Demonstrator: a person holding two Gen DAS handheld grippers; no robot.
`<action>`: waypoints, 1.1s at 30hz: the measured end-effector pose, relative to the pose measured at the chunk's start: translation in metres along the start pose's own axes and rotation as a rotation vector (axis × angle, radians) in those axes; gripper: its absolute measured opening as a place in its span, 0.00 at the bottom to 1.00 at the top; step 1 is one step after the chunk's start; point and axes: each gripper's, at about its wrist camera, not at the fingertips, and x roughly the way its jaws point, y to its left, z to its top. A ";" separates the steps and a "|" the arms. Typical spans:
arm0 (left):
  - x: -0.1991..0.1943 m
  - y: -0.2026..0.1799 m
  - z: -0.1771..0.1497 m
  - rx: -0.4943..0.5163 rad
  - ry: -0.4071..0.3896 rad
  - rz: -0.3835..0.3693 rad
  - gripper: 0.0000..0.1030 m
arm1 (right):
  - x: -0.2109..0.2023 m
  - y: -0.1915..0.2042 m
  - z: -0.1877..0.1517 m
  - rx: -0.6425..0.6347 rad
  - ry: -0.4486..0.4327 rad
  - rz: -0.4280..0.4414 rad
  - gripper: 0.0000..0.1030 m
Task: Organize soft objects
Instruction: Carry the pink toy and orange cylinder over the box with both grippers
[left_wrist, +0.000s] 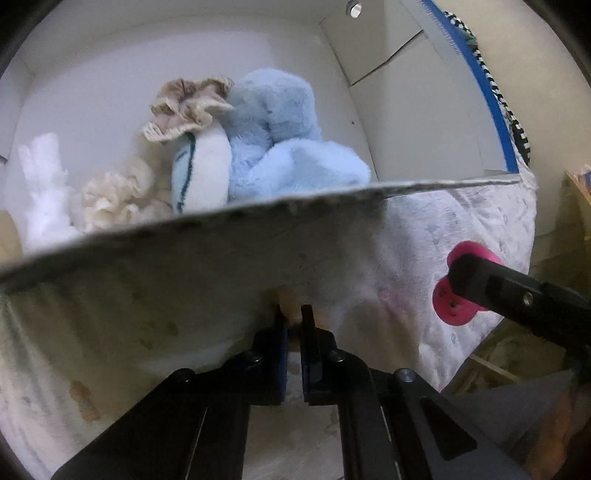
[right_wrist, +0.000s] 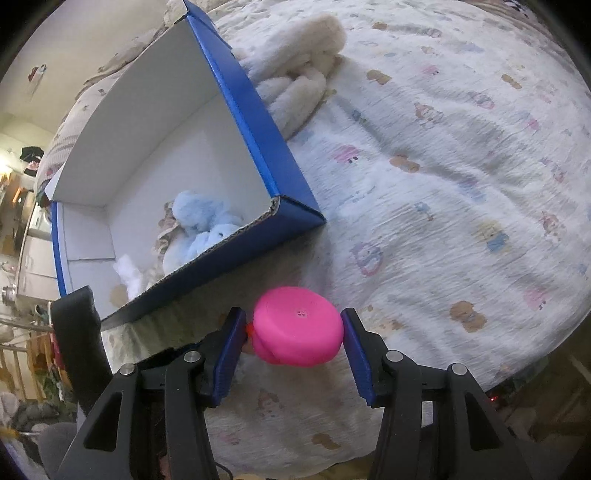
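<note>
Holding a pink round soft toy (right_wrist: 299, 328) between the two blue pads of the right claw (right_wrist: 293, 338), jaws spread about as wide as the toy and touching it on both sides, just above a bed sheet (right_wrist: 443, 192) printed with small pastel bears. Seen from the left wrist view as the same pink toy (left_wrist: 456, 284) partly hidden behind a black finger.

Lying just left of the toy: a blue cardboard box (right_wrist: 266, 147) with a white inside, open at the top, resting on the bed. Tucked into the near corner of the box: a light blue plush (left_wrist: 280, 140), a white and pale blue stuffed piece (left_wrist: 207, 173) with a frilly beige ruffle (left_wrist: 184, 107) at its top, a cream ruffled bundle (left_wrist: 110, 195), and a fluffy white item (left_wrist: 44, 184) furthest left. Pressed close together, touching one another.

Resting on the bed beyond the box's far long wall: a cream fleecy plush (right_wrist: 299, 66), just beside the blue side.

Pinching the box's near wall low down with the left claw (left_wrist: 293, 317), jaws almost closed, only a narrow gap between them; cardboard wall (left_wrist: 184, 258) filling the lower half of that view.
</note>
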 end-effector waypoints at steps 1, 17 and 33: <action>-0.002 0.002 0.000 -0.004 -0.002 0.011 0.05 | 0.000 0.002 0.000 -0.005 0.001 0.001 0.54; -0.087 0.070 -0.048 -0.069 -0.154 0.155 0.05 | 0.017 0.053 -0.007 -0.165 0.023 0.001 0.54; -0.149 0.093 -0.087 -0.166 -0.303 0.391 0.05 | 0.027 0.115 -0.032 -0.334 0.063 0.072 0.54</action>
